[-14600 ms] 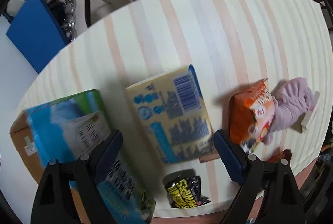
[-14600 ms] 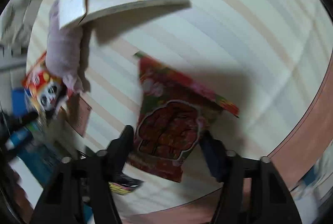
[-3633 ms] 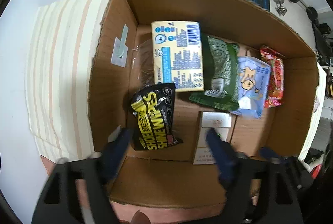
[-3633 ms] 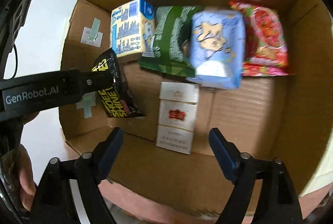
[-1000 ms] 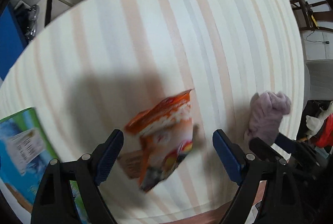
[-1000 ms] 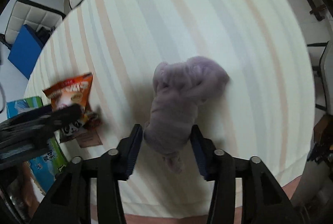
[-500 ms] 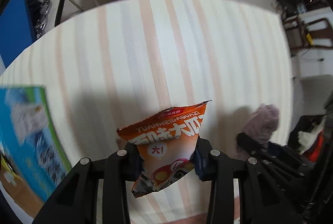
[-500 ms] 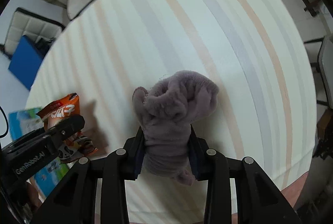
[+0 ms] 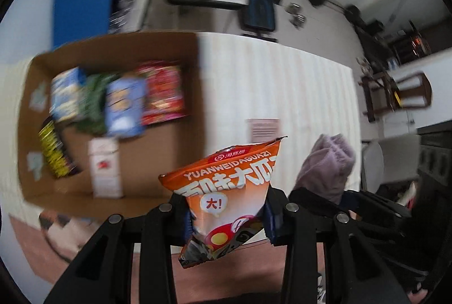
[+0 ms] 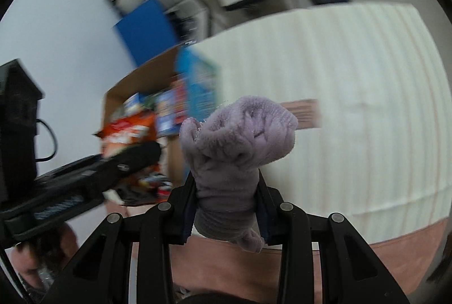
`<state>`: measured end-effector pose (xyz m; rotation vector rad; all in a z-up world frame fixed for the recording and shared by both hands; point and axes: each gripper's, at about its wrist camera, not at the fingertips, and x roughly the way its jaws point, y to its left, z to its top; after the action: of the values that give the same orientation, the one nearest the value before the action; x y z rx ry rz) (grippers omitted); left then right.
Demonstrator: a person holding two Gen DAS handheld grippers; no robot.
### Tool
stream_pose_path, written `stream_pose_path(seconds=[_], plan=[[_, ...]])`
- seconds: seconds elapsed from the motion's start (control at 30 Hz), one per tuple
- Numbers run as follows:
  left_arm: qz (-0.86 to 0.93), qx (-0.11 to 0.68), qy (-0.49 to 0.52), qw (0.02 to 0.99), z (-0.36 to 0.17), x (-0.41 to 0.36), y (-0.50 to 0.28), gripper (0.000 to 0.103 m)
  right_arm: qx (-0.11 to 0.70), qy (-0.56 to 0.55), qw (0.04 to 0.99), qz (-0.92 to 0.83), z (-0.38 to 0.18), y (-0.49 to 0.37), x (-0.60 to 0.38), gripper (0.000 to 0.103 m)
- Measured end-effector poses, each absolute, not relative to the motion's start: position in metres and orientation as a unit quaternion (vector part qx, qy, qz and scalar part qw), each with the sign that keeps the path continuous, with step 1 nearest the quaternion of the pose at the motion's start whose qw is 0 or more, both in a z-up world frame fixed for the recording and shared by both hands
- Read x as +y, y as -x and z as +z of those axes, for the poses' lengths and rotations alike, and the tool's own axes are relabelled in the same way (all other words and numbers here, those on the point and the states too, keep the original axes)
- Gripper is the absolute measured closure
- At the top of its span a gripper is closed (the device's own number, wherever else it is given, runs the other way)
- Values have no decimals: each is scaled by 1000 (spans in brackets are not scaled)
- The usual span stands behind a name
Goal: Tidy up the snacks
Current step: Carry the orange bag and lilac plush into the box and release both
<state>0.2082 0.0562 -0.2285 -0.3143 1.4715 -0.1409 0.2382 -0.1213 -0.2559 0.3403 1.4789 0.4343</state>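
Observation:
My left gripper [image 9: 227, 219] is shut on an orange snack bag [image 9: 226, 191], held up in the air to the right of the cardboard box [image 9: 197, 72]. Inside the box lie several snacks: a red packet [image 9: 162, 91], a light blue packet [image 9: 124, 109], a green bag [image 9: 91, 103], a yellow-blue box [image 9: 66, 93], a black-yellow bag [image 9: 55, 153] and a white carton [image 9: 106, 167]. My right gripper [image 10: 227, 208] is shut on a bundled purple cloth [image 10: 237, 140], lifted above the table. The orange bag [image 10: 127, 129] and the left gripper show at its left.
The striped tablecloth [image 9: 296, 89] stretches right of the box, with a small pinkish card [image 9: 264, 129] lying on it. The box [image 10: 135, 83] sits at the table's left end. Chairs, a blue board [image 9: 82, 7] and gym gear stand beyond the table. A hand [image 10: 31, 273] holds the left gripper.
Both grippers have lifted their loads off the table and swung left toward the box, which has come into view in both cameras.

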Motion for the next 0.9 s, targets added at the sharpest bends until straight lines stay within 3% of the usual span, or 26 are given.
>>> stream_pose_path(seconds=[0.3, 0.6, 0.67, 0.7, 0.8, 0.9], plan=[[-31, 714, 261, 649, -316, 160, -220, 68, 677, -73, 704, 200, -279, -229, 10, 65], [-69, 737, 268, 617, -343, 168, -239, 66, 694, -33, 702, 156, -316, -233, 31, 65], [-79, 750, 264, 601, -346, 160, -240, 64, 697, -13, 704, 140, -319, -236, 30, 61], [-82, 749, 263, 603, -344, 158, -240, 56, 701, 6, 701, 130, -321, -236, 31, 49], [-78, 748, 222, 620, -338, 149, -242, 22, 705, -16, 694, 148, -319, -235, 29, 29], [-67, 745, 204, 631, -332, 147, -241, 20, 702, -12, 697, 144, -313, -233, 28, 24]])
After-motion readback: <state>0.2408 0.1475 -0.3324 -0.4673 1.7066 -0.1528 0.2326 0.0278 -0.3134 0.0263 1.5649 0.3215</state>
